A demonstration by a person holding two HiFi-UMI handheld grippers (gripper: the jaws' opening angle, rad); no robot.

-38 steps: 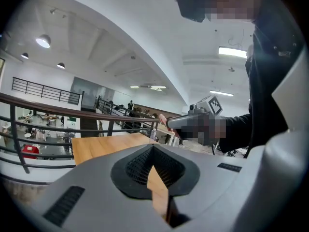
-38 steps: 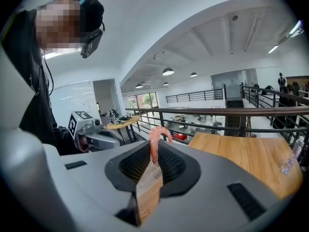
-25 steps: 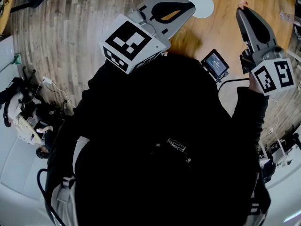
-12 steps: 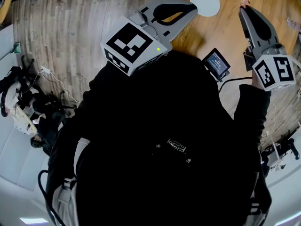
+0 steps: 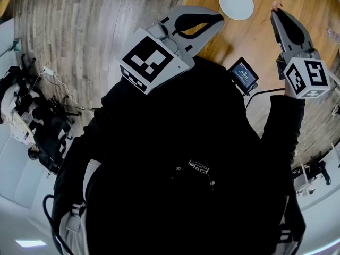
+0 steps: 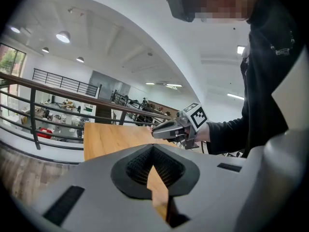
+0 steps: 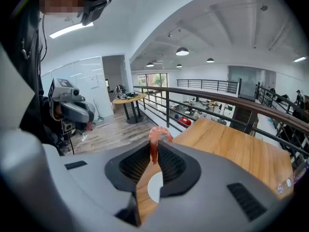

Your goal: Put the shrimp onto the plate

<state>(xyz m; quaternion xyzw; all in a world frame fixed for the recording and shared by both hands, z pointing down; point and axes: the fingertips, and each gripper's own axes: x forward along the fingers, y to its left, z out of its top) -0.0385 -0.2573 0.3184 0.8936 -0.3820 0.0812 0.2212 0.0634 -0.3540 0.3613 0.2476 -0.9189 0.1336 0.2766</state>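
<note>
Pink shrimp (image 7: 155, 138) sits pinched at the tips of my right tongs (image 7: 154, 151), left tongs (image 6: 153, 152) closed empty, so a jolt could drop it short of the plate (image 5: 236, 3).

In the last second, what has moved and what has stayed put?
The head view shifted a little. The right hand-held gripper, holding the pink shrimp, edged slightly nearer the round white plate on the wooden table, but is beside it, not over it. Nothing was taken hold of or let go. Unchanged: shrimp clamped in the right jaws; left hand-held gripper shut and empty.
</note>
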